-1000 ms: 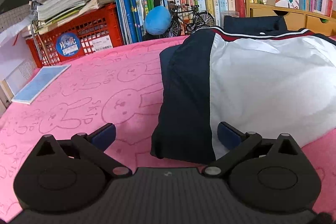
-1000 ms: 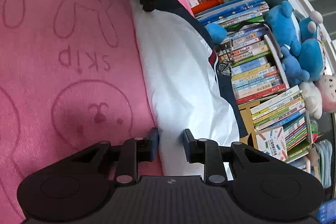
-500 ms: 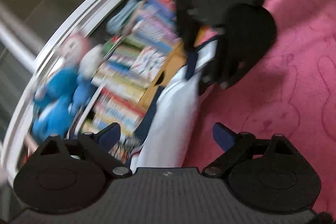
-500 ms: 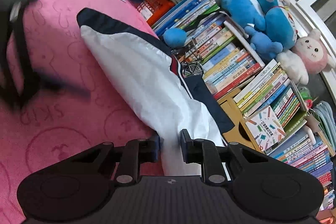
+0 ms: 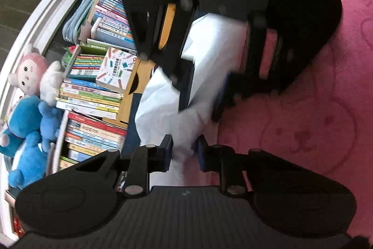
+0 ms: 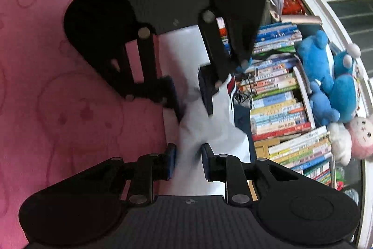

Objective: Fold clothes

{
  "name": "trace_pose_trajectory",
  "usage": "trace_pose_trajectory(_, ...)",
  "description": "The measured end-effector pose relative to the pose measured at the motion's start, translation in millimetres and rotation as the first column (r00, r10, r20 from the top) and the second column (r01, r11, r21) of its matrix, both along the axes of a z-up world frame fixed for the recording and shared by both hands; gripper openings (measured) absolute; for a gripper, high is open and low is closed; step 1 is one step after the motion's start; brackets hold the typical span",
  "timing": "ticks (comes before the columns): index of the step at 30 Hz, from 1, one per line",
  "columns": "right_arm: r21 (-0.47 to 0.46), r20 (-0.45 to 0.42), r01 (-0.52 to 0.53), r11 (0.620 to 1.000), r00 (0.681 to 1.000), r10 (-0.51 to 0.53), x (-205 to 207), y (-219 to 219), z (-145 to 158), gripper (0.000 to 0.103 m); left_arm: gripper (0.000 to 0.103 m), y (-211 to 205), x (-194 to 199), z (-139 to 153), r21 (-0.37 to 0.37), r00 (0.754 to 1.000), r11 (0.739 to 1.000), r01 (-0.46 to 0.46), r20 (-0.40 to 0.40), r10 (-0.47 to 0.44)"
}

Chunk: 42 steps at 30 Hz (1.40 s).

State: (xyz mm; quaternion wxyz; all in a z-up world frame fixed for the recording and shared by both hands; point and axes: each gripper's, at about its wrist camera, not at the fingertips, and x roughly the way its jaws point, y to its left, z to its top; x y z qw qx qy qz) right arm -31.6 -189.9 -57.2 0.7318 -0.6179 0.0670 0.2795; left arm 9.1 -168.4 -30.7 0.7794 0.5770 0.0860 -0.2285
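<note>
Looking left to right in the left wrist view: plush toys (image 5: pixel 28 123), packed books (image 5: pixel 93 95) with spine text too small to read, then the white-and-navy garment (image 5: pixel 209 57) on the pink bunny blanket (image 5: pixel 314 127). Compared with 1 second ago, the left gripper (image 5: pixel 184 151) has rolled over and just closed, pinching white fabric. The right gripper (image 6: pixel 187 160) pinches the same garment (image 6: pixel 184 50), both facing each other.
</note>
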Motion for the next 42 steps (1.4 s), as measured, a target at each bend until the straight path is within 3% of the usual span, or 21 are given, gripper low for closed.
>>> trace_pose_trajectory(1, -0.004, 0.002, -0.006, 1.000, 1.000, 0.006, 1.0, 3.9, -3.2, 0.035, 0.035, 0.9, -1.0, -1.8, 0.010, 1.000, 1.000, 0.009, 0.006, -0.009)
trace_pose_trajectory(2, -0.007, 0.002, -0.014, 1.000, 1.000, 0.014, 1.6, 6.7, -6.2, 0.036, 0.035, 1.5, -2.3, -4.0, 0.023, 1.000, 1.000, 0.019, 0.016, -0.019)
trace_pose_trajectory(6, -0.007, -0.022, -0.012, 1.000, 1.000, 0.012, 4.6, 9.5, -5.4, 0.030, 0.044, 2.8, -6.8, -9.2, 0.073, 0.993, 0.996, 0.058, 0.097, -0.065)
trace_pose_trajectory(8, 0.010, -0.039, -0.008, 1.000, 0.999, 0.009, 5.5, 5.7, 1.9, 0.026, 0.057, 4.4, -5.8, -9.9, 0.100, 0.987, 0.992, 0.074, 0.132, -0.087)
trace_pose_trajectory(10, 0.077, -0.048, 0.019, 0.997, 0.999, -0.015, 8.3, -1.1, 17.1, 0.018, 0.054, 5.8, -1.0, -8.1, 0.118, 0.990, 0.989, 0.085, 0.099, -0.097)
trace_pose_trajectory(13, 0.183, -0.076, 0.066, 0.981, 0.996, -0.053, 14.6, -11.6, 43.5, 0.018, 0.052, 3.8, 7.3, -6.3, 0.123, 0.994, 0.989, 0.083, 0.059, -0.091)
trace_pose_trajectory(15, 0.155, -0.080, 0.053, 0.986, 0.996, -0.041, 12.4, -11.9, 43.8, 0.019, 0.037, -0.4, 14.0, -8.1, 0.130, 0.997, 0.990, 0.058, 0.038, -0.063)
trace_pose_trajectory(17, 0.074, -0.074, 0.014, 0.997, 0.997, -0.009, 5.7, -5.9, 27.2, 0.020, 0.015, -3.5, 19.4, -16.1, 0.152, 0.999, 0.988, 0.034, 0.012, -0.036)
trace_pose_trajectory(19, 0.018, -0.061, -0.008, 1.000, 0.998, 0.009, 3.5, 0.0, 7.4, 0.020, 0.001, -5.4, 19.0, -21.1, 0.164, 1.000, 0.986, 0.014, -0.016, -0.011)
trace_pose_trajectory(21, -0.012, -0.037, 0.024, 1.000, 0.999, -0.024, 12.9, 5.3, -12.0, 0.018, 0.000, -2.9, 19.4, -22.0, 0.157, 0.999, 0.988, -0.003, -0.043, 0.010)
trace_pose_trajectory(22, -0.011, -0.034, 0.048, 0.999, 0.998, -0.048, 17.6, 4.9, -17.6, 0.011, 0.000, 2.0, 20.2, -21.5, 0.155, 0.999, 0.988, -0.007, -0.050, 0.015)
trace_pose_trajectory(25, 0.009, -0.068, 0.133, 0.991, 0.989, -0.132, 28.3, -8.2, -15.6, 0.010, 0.000, 19.9, 22.0, -21.3, 0.154, 0.998, 0.988, -0.027, -0.058, 0.036)
trace_pose_trajectory(28, -0.014, -0.073, 0.233, 0.972, 0.970, -0.234, 30.4, -45.9, -15.2, 0.009, 0.001, 40.5, 21.5, -21.5, 0.138, 0.995, 0.988, -0.067, -0.062, 0.076)
trace_pose_trajectory(33, 0.025, -0.091, 0.351, 0.936, 0.933, -0.347, 11.0, -105.7, -11.6, 0.009, 0.001, 67.1, 12.4, -20.0, 0.145, 0.988, 0.982, -0.124, -0.078, 0.136)
trace_pose_trajectory(42, 0.060, -0.101, 0.371, 0.927, 0.926, -0.364, 13.4, -111.7, -2.5, 0.009, 0.003, 138.4, -6.5, -4.5, 0.087, 0.926, 0.937, -0.338, -0.149, 0.348)
